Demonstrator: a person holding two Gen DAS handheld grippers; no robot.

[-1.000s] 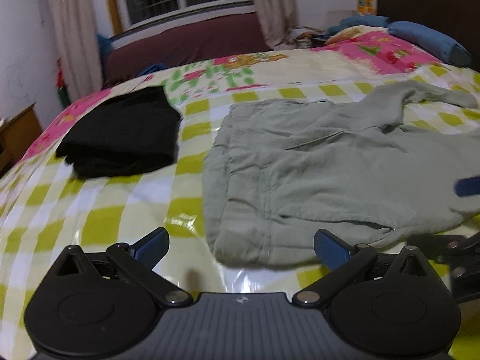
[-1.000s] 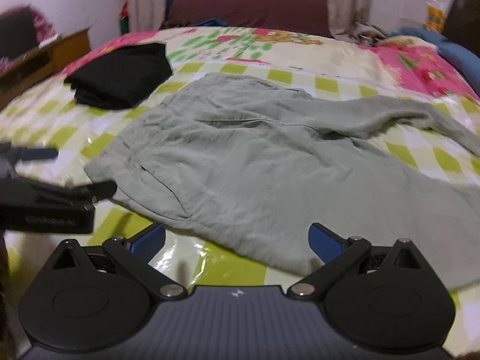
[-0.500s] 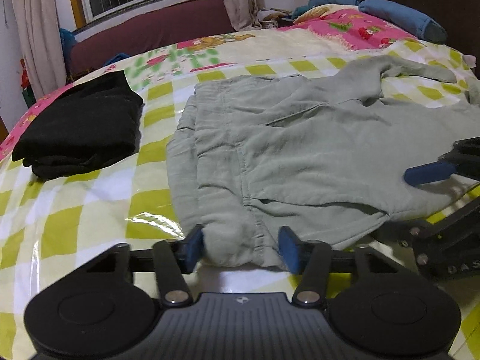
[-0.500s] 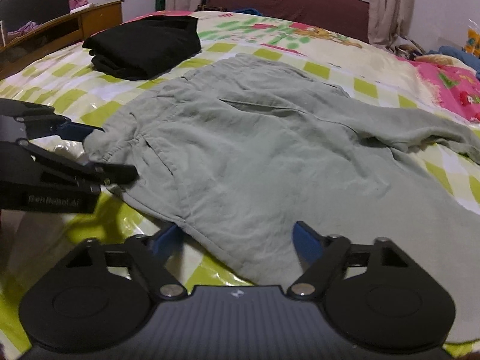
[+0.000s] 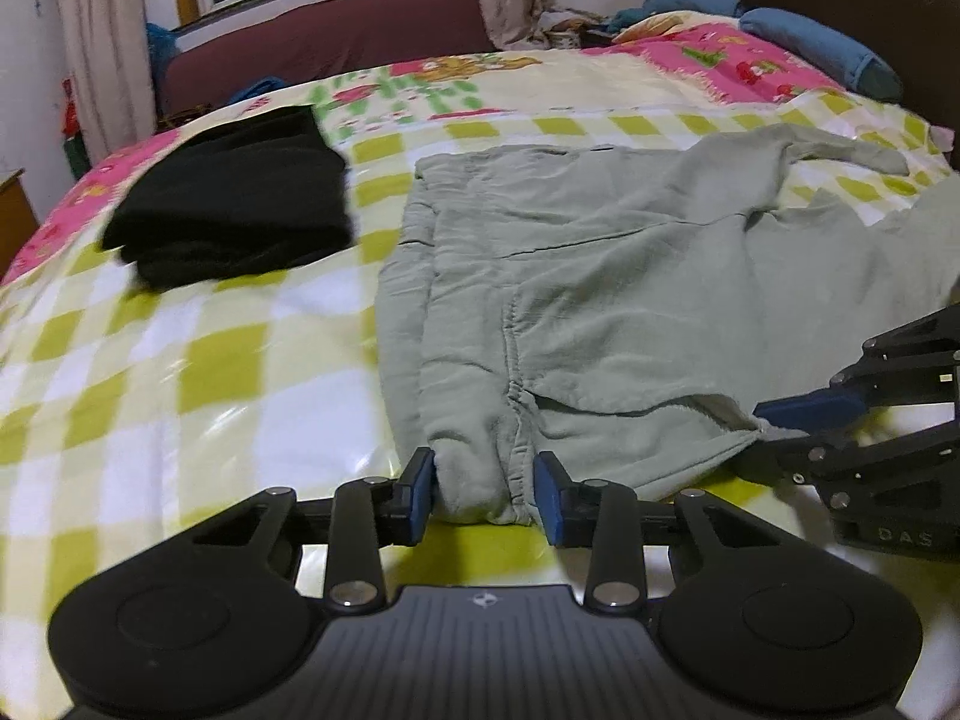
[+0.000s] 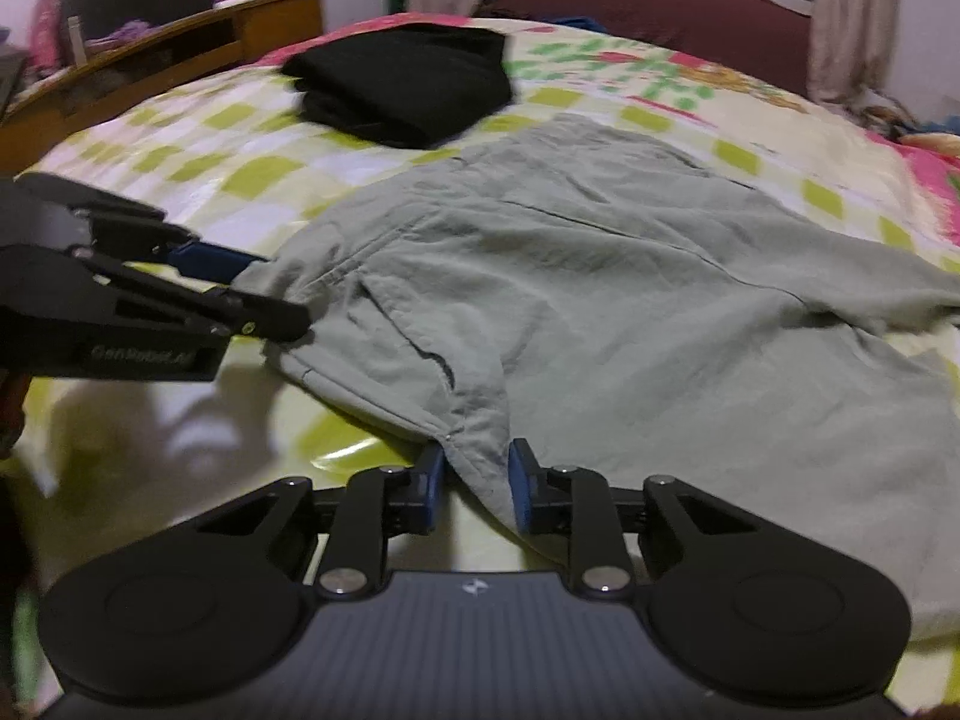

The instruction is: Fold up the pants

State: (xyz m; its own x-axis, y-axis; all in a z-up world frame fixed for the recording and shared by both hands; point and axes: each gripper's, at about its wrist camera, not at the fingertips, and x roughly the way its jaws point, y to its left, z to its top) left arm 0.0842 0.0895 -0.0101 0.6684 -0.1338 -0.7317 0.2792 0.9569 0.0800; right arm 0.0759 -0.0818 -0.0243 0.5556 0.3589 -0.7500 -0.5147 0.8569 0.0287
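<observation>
Grey-green pants [image 5: 600, 276] lie spread on the bed, waistband end towards the left, legs trailing right. My left gripper [image 5: 483, 495] is at the near waistband corner; its jaws are closing and the blue pads press a bunched fold of the cloth. In the right wrist view the pants [image 6: 600, 300] fill the middle, and my right gripper [image 6: 477, 480] is closing on a fold of their near edge, pads against the fabric. Each gripper shows in the other's view: the right gripper [image 5: 798, 414] at the right, the left gripper [image 6: 240, 288] at the left.
A folded black garment [image 5: 234, 204] lies on the checked yellow-green bed cover [image 5: 180, 372], left of the pants. A blue pillow [image 5: 822, 48] and dark headboard [image 5: 840, 0] are at the far right. A wooden cabinet [image 6: 180, 48] stands beside the bed.
Both grippers have moved forward onto the near edge of the pants. Their jaws went from wide open to narrow, with cloth now gathered between the pads.
</observation>
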